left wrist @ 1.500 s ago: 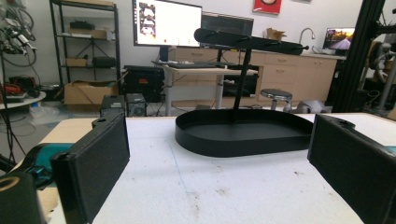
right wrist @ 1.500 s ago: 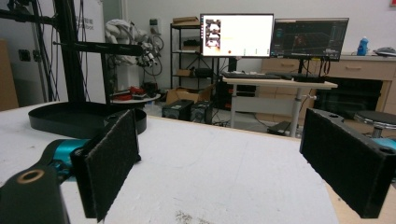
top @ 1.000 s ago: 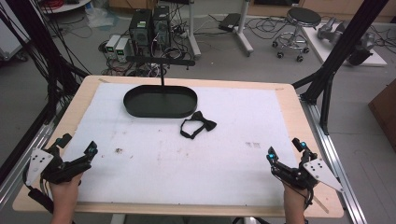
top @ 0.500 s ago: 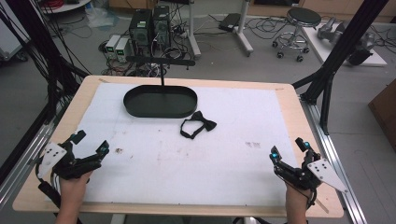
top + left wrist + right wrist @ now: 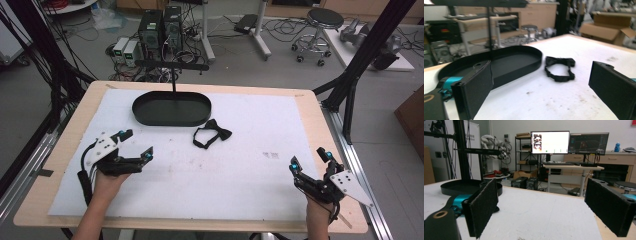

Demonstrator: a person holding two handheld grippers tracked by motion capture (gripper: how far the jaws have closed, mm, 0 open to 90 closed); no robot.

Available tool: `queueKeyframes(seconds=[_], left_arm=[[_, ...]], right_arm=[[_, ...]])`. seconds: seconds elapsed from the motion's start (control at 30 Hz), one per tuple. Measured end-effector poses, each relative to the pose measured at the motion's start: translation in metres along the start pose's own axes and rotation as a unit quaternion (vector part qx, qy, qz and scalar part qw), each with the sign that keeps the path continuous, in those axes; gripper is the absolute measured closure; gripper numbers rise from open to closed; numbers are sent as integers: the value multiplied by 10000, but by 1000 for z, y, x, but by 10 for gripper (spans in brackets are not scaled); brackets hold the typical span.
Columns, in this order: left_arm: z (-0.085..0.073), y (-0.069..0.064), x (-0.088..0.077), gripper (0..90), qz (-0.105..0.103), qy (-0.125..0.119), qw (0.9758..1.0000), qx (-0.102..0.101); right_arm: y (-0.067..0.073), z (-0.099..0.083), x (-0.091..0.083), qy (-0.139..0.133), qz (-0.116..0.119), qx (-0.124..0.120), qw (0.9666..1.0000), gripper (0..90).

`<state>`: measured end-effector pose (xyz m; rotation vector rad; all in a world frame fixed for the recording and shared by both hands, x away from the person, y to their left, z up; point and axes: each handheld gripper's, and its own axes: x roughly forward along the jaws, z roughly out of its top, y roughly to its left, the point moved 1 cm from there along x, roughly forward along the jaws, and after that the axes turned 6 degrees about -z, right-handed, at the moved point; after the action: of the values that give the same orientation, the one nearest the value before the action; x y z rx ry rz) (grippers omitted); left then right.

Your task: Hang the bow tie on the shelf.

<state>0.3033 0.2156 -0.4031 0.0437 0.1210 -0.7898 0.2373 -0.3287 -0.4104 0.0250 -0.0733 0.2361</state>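
Observation:
A black bow tie (image 5: 212,135) with its strap looped lies on the white mat, just in front of the right end of a black oval tray (image 5: 171,109). From the left gripper view the bow tie (image 5: 559,68) sits ahead between the jaws, the tray (image 5: 499,62) to its left. My left gripper (image 5: 136,145) is open at the mat's left, some way from the bow tie, holding nothing. My right gripper (image 5: 310,160) is open near the mat's front right corner, also holding nothing. The tray (image 5: 461,187) shows far left in the right gripper view.
A thin black post with a crossbar (image 5: 173,66) rises from the tray's back. The white mat (image 5: 240,165) covers most of the wooden table (image 5: 320,115). Black frame struts (image 5: 360,65) stand at the table's right and left sides.
My left gripper has moved forward and to the right over the mat, toward the tray and bow tie. The right gripper has barely shifted.

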Motion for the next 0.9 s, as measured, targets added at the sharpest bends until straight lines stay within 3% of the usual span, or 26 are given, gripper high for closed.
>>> queueKeyframes(seconds=[0.03, 0.2, 0.3, 0.33, 0.73, 0.9], left_arm=[[3, -3, 10, 60, -96, 43, 9999, 13], [10, -9, 28, 64, -235, 79, 9997, 18], [14, -13, 48, 96, -472, 228, 9986, 29], [14, -13, 48, 96, -472, 228, 9986, 29], [20, -29, 114, 97, -728, 381, 9966, 43], [17, -41, 145, 96, -888, 575, 9944, 50]], right_arm=[[0, 0, 0, 0, 5, -5, 10000, 108], [1, -1, 1, 19, 29, -35, 10000, 108], [1, 0, 1, 7, 45, -16, 10000, 108], [1, 0, 1, 7, 45, -16, 10000, 108], [2, 0, 2, -36, 136, 63, 9999, 108], [2, -1, 2, -29, 144, 76, 9999, 108]])
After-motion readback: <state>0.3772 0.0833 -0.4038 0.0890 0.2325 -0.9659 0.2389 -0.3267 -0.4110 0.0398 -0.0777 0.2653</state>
